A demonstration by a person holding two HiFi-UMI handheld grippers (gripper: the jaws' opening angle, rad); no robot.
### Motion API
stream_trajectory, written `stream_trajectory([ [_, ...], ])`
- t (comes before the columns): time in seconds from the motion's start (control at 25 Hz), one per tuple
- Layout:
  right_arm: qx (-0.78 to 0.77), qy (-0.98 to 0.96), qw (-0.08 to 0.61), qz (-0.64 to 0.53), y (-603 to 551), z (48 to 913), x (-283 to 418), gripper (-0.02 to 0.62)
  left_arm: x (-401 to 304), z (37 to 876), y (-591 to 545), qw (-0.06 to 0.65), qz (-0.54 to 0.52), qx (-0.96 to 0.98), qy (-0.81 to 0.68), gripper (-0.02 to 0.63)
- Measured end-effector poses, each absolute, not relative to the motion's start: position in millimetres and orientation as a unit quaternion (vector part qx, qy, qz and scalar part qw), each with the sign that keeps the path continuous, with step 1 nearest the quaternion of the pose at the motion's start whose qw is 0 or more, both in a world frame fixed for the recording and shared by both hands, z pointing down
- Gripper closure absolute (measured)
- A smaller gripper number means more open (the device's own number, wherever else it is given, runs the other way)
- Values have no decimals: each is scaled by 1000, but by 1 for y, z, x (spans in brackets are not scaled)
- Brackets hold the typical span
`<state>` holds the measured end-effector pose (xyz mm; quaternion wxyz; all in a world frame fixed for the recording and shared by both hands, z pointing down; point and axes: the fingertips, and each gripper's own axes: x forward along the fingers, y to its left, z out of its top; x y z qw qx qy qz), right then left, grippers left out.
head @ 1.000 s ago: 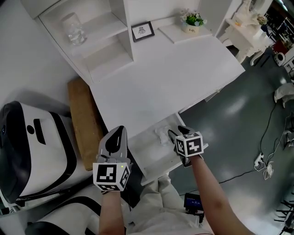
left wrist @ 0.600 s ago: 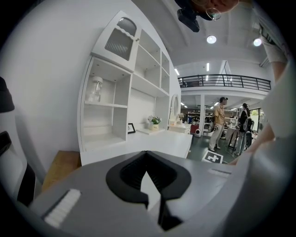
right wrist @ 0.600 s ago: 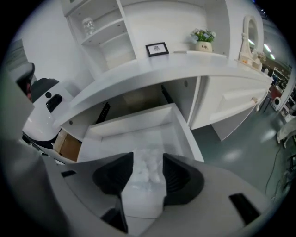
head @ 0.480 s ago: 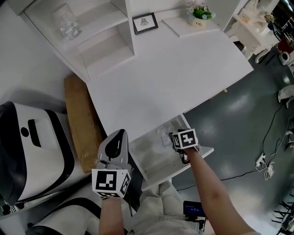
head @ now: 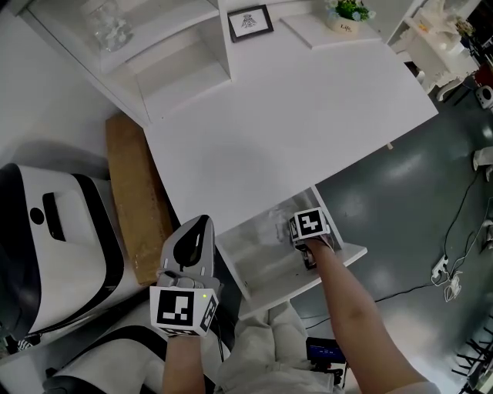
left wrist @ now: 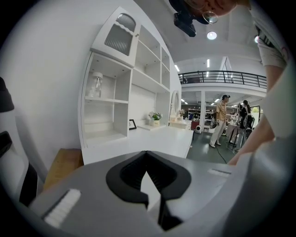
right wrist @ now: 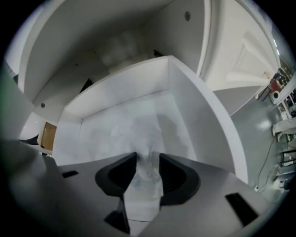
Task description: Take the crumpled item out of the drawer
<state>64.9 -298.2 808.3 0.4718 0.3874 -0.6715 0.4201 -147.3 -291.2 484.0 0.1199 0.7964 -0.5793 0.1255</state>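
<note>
The crumpled item (right wrist: pixel 147 143), a pale, wrinkled wad, lies on the floor of the open drawer (head: pixel 258 265). In the right gripper view it sits at centre frame, running up between the two dark jaws. The right tool (right wrist: pixel 148 157) points steeply down into the drawer. Its jaws have just been closing, and the wad fills the gap between them, with the pads meeting its sides. In the head view this tool's marker cube (head: pixel 308 225) sits just right of centre over the drawer, and a bare forearm runs from it to the lower right.

The drawer is pulled out from under the near edge of the white counter (head: pixel 293 131), which fills the middle of the head view. The drawer's white walls rise around the wad in the right gripper view.

The left tool (head: pixel 202 222) is in the lower left of the head view, outside the drawer and just beside its left end. Its jaws are together with nothing between them.

Further out, a white shelf unit (head: pixel 177 69) stands on the counter at the upper left of the frame. A small framed picture (head: pixel 249 22) and a potted plant (head: pixel 348 14) are along the top edge. A wooden board (head: pixel 135 192) lies left of the counter, beside a white-and-black machine (head: pixel 54 246). Grey floor (head: pixel 416 192) with cables (head: pixel 451 265) fills the right side.
</note>
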Motion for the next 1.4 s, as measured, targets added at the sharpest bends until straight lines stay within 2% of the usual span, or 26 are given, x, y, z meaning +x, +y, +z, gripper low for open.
stream_trajectory([
  [0.16, 388, -671, 470, 422, -297, 815, 62, 453, -152, 487, -285, 123, 133, 793, -582, 599],
  [0.36, 374, -680, 464, 427, -295, 813, 56, 522, -152, 490, -280, 128, 132, 793, -580, 600],
  [0.48, 369, -684, 461, 429, -293, 808, 54, 541, -151, 487, -280, 126, 129, 795, -579, 600],
  [1.4, 342, -747, 451, 349, -287, 712, 38, 549, -154, 426, -274, 97, 70, 794, -597, 600],
])
